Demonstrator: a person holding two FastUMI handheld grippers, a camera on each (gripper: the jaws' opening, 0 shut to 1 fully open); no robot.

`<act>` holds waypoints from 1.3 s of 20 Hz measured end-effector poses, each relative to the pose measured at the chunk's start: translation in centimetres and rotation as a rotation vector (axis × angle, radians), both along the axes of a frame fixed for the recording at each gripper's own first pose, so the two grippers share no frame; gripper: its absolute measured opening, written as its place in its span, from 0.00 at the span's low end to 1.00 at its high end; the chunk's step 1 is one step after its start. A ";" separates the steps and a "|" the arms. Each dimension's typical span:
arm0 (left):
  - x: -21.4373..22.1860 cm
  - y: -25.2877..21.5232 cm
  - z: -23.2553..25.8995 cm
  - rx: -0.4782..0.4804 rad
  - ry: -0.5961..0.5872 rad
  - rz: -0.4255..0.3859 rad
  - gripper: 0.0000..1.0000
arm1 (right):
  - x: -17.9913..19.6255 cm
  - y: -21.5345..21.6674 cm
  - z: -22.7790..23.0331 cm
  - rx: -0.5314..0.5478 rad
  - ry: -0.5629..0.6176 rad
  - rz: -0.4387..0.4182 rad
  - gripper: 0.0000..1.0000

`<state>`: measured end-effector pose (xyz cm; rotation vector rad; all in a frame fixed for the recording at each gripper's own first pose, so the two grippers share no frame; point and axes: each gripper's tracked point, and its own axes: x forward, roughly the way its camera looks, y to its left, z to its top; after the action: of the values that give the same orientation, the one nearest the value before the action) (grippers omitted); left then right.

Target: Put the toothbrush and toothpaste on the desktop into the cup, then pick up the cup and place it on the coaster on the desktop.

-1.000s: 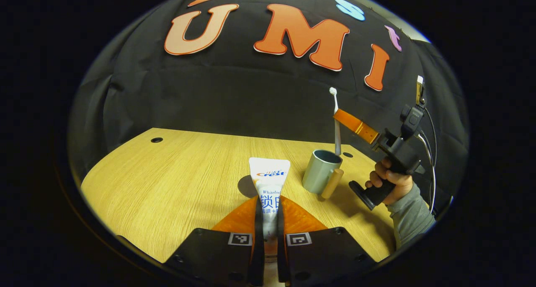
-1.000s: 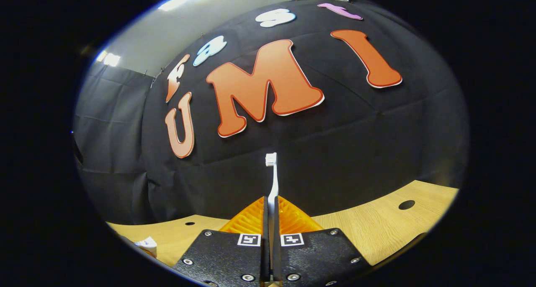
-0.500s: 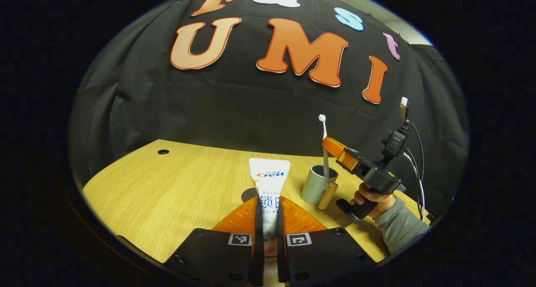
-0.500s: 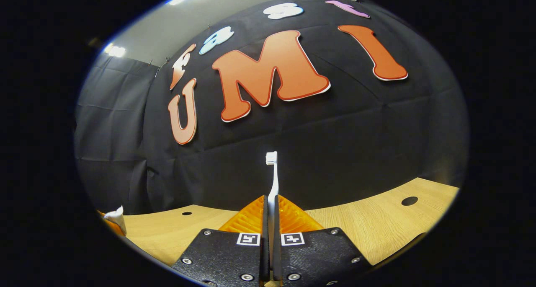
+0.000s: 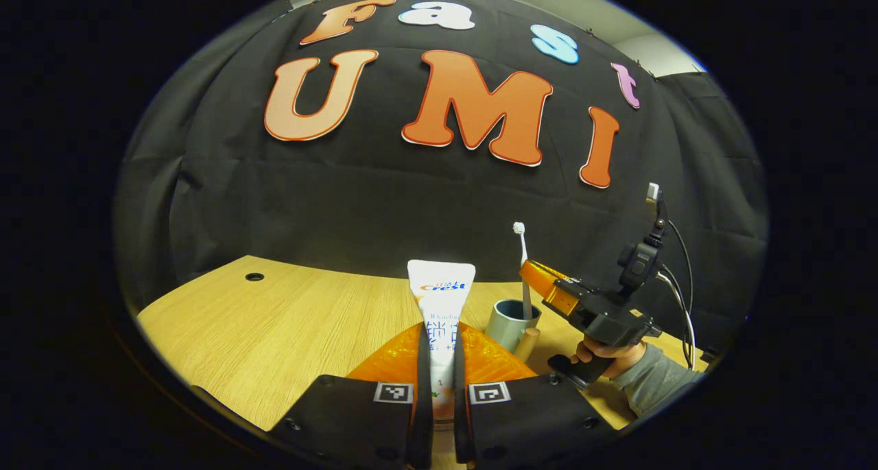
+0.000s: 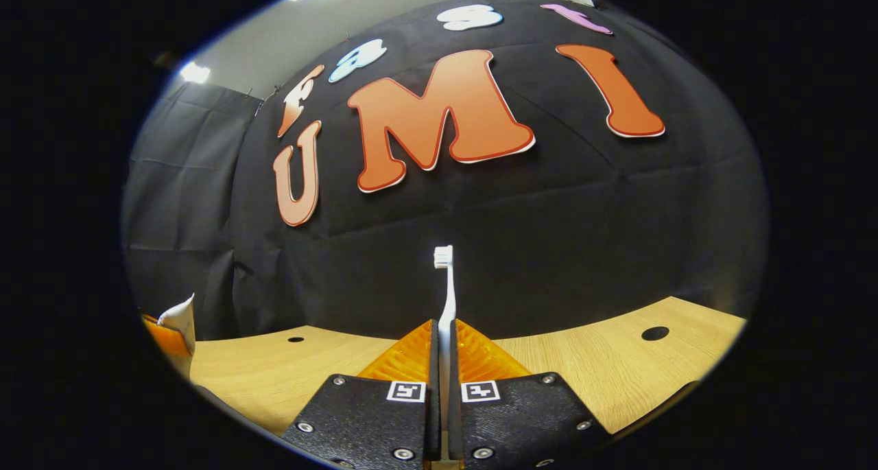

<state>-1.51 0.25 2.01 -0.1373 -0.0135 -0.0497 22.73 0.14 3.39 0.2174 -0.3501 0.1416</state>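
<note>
Black cloth hangs behind the pale wooden table (image 5: 288,319), and on that table, over to the right in the left gripper view, stands the grey cup (image 5: 511,324) with its wooden handle turned toward me. My right hand-held gripper (image 6: 442,360) is clamped on the white toothbrush (image 6: 444,298), both fingers pressing its handle, bristles up; in the left gripper view the toothbrush's lower end sits down inside the cup's mouth, with the right hand-held gripper just above the rim and my hand (image 5: 603,357) under it. My left hand-held gripper (image 5: 439,367) is clamped on the toothpaste (image 5: 440,302) tube, held upright above the table, apart from the cup and to its left. I judge the step in hand to be dropping the toothbrush in: it looks ready for release. Next I would let my right fingers part, draw that hand-held gripper clear of the rim, then bring the toothpaste across and lower it beside the toothbrush without knocking the cup. I cannot pick out the coaster from either view.
</note>
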 end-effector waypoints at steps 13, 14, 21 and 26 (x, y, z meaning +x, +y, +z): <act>4.4 -5.7 4.2 0.012 -0.157 -0.087 0.16 | -2.3 -1.8 -0.7 -0.004 0.064 -0.018 0.12; 4.7 -6.1 4.6 0.012 -0.169 -0.100 0.16 | -2.7 -1.9 -1.3 -0.001 0.089 -0.007 0.14; 7.7 -8.3 6.2 -0.021 -0.262 -0.155 0.16 | -6.0 -4.6 -1.7 -0.021 0.126 -0.035 0.37; 10.2 -9.5 6.4 -0.038 -0.290 -0.190 0.15 | -8.0 -5.4 -1.7 -0.018 0.138 -0.036 0.40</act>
<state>8.68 -9.29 8.39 -0.1678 -0.2914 -0.2594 14.71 -5.29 1.72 0.2020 -0.2157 0.0936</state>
